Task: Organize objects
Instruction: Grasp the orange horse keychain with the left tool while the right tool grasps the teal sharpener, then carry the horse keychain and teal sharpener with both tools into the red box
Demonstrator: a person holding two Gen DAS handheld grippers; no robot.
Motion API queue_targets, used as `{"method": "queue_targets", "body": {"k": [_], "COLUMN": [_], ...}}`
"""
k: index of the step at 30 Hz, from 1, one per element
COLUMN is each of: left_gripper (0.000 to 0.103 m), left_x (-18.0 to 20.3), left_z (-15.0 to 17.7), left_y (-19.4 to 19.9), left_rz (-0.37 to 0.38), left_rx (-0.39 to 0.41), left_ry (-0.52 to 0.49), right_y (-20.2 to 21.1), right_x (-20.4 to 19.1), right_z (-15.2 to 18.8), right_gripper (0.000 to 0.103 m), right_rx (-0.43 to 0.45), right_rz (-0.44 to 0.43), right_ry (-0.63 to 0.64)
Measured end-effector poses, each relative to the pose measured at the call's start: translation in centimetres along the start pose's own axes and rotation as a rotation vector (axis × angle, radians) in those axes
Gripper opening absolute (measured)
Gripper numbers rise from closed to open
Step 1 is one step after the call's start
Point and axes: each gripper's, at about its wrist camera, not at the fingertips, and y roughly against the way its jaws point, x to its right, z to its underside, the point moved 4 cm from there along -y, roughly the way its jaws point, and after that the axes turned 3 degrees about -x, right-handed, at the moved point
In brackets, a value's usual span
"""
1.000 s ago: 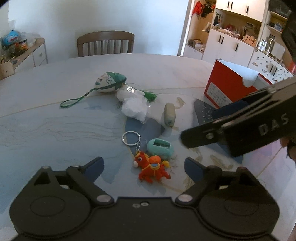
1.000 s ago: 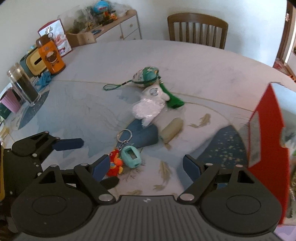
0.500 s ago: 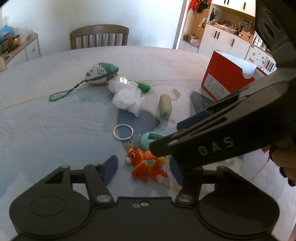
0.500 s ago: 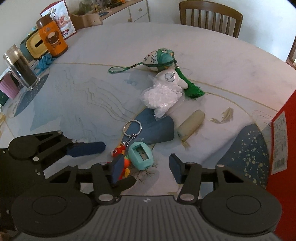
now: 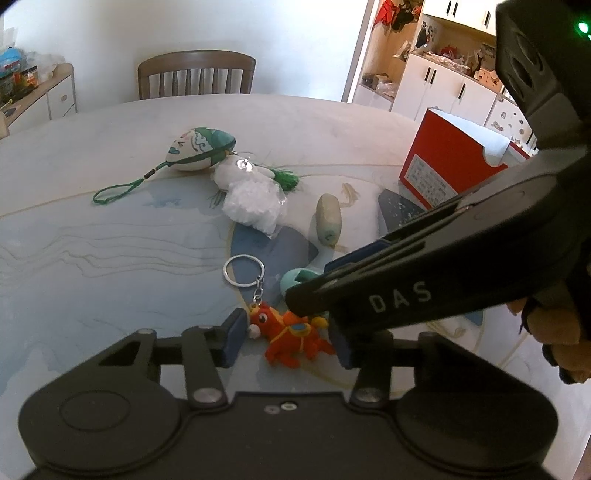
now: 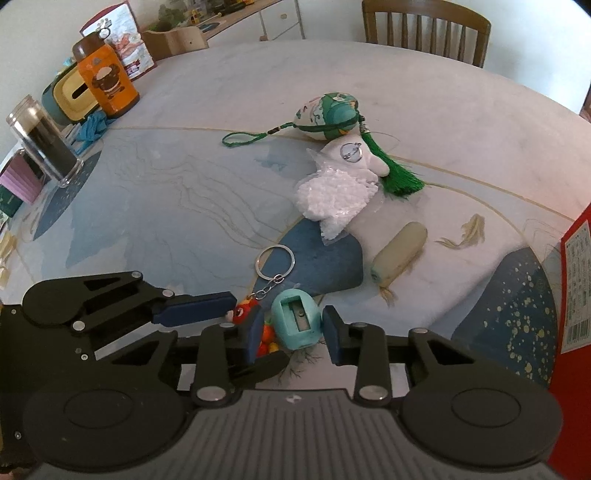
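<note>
Straddling sharpener (image 6: 298,324): right gripper (image 6: 291,334), fingers narrow, not clamped. Straddling red keychain toy (image 5: 291,338): left gripper (image 5: 286,338), fingers narrow. Red box (image 5: 448,164) far right.

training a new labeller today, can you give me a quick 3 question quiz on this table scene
1. True or false: the right gripper is clamped shut on the teal pencil sharpener.
2. Which item lies between the fingers of the left gripper? A) the white eraser B) the red toy keychain C) the green-tasselled sachet
3. Fill in: the keychain's metal ring lies on the ____, nearer the chair than the toy.

Key
1. False: its jaws flank the sharpener but gaps show on both sides.
2. B
3. table
</note>
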Motion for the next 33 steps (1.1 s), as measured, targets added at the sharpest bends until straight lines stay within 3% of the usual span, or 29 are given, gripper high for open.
{"method": "queue_targets", "body": {"k": [2, 19, 33], "left_gripper": [0.040, 0.038, 0.038], "left_x": [-0.2, -0.4, 2.0], "left_z": [-0.1, -0.3, -2.8], "left_y": [0.2, 2.1, 5.8], "left_rz": [-0.001, 0.043, 0.111], "left_rx": [0.007, 0.000, 0.032], "left_ry": [0.010, 0.070, 0.058], "right_y": [0.1, 5.2, 14.7], "right_x": [0.1, 0.8, 4.1], "right_z": [0.0, 2.5, 4.8], "right_gripper": [0.029, 0.028, 0.028], "right_rx": [0.001, 0.020, 0.157], "right_rz": [0.007, 0.076, 0.119], "right_ry": [-0.009, -0.074, -0.158]}}
